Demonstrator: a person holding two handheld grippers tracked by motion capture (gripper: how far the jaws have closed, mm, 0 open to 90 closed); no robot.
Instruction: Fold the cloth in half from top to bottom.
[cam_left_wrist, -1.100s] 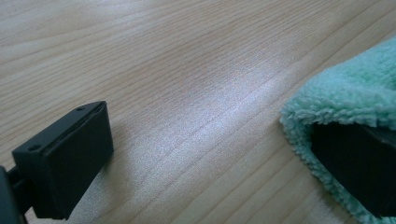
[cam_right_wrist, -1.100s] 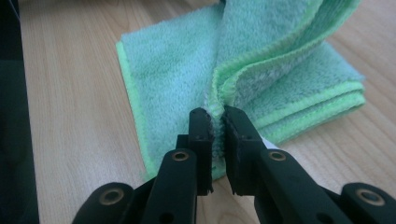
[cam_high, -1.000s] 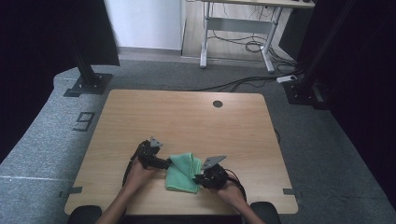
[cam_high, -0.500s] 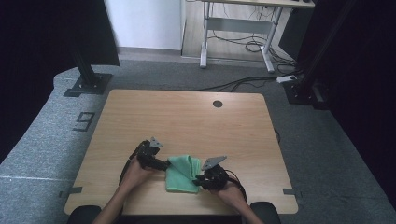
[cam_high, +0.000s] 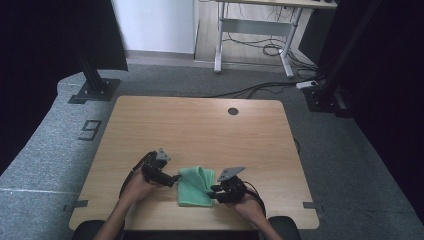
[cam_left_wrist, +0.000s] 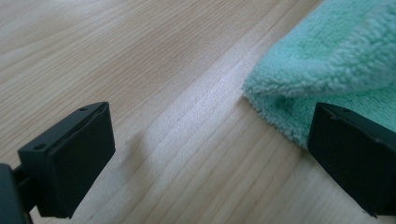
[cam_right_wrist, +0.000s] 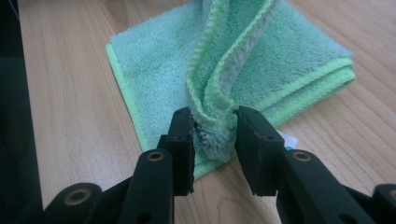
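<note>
While my right gripper (cam_right_wrist: 214, 133) was opening around the green cloth's (cam_right_wrist: 280, 56) fold, my left gripper (cam_left_wrist: 205, 154) gaped wide beside the cloth; its white tag (cam_right_wrist: 288, 140) was unreadable.

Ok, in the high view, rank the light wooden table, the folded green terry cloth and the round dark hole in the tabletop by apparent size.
1. Light wooden table, by far the largest.
2. Folded green terry cloth.
3. Round dark hole, smallest; it lies farther from the camera, but the gap is plain.

Even overhead light on the table (cam_high: 200, 125), dark surrounds at frame edges; high view soft, low-res; gripper views sharp mid-frame, blurred at bottom w/ faint shadows
</note>
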